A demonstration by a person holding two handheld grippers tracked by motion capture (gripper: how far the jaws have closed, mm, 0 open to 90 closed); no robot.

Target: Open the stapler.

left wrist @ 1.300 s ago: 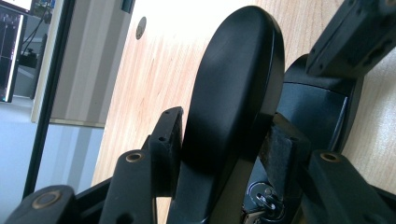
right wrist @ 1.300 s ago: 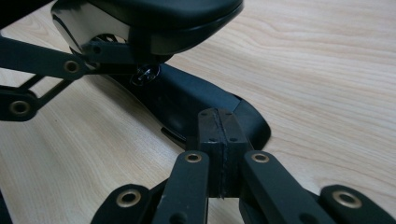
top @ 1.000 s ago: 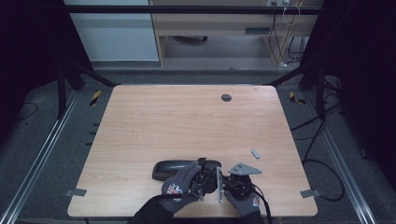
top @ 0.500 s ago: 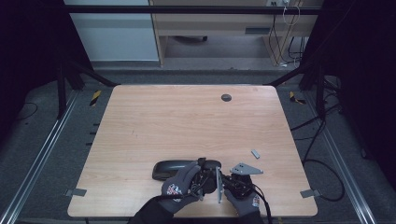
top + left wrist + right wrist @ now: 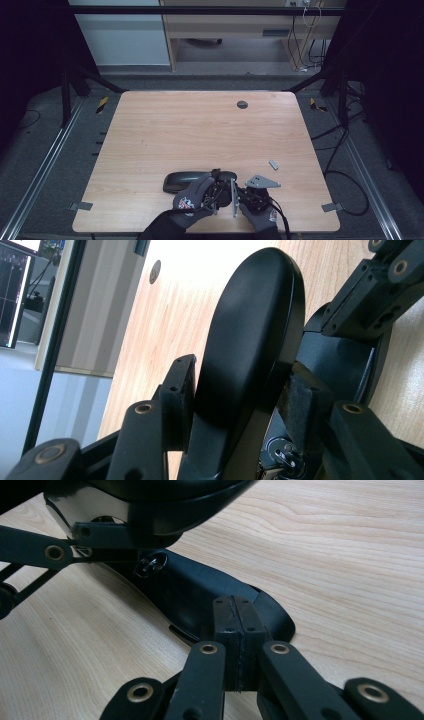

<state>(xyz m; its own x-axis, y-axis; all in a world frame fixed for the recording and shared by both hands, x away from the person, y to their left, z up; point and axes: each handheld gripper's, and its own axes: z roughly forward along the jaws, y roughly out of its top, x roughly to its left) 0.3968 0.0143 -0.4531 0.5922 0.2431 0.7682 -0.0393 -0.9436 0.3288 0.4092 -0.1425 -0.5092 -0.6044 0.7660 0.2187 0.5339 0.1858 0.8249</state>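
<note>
The black computer mouse (image 5: 187, 181) lies near the front edge of the worktop (image 5: 200, 130), a little left of its middle, and we see that it has come apart into two pieces: a curved top shell (image 5: 250, 335) and a flat base (image 5: 200, 592). In the left gripper view we find the shell standing between the two fingers (image 5: 177, 390) of the left gripper (image 5: 212, 187), which clasp it from both sides, one pad against its glossy outer face and the other against its inner rim. In the right gripper view the right gripper (image 5: 234, 630) has its fingers (image 5: 223, 617) pressed flat together with nothing visible between them, their tips resting at the rim of the base, which lies on the wood. The shell hangs above the base in that view, tilted, and a small screw (image 5: 150, 565) shows on the underside between them. From the high view we see both gloved hands meeting just right of the mouse, the left hand (image 5: 192, 197) and right hand (image 5: 260, 207) close beside each other. A small grey piece (image 5: 273, 164) lies on the worktop to the right, well apart from the mouse, and a dark round grommet (image 5: 242, 104) sits near the far edge.
</note>
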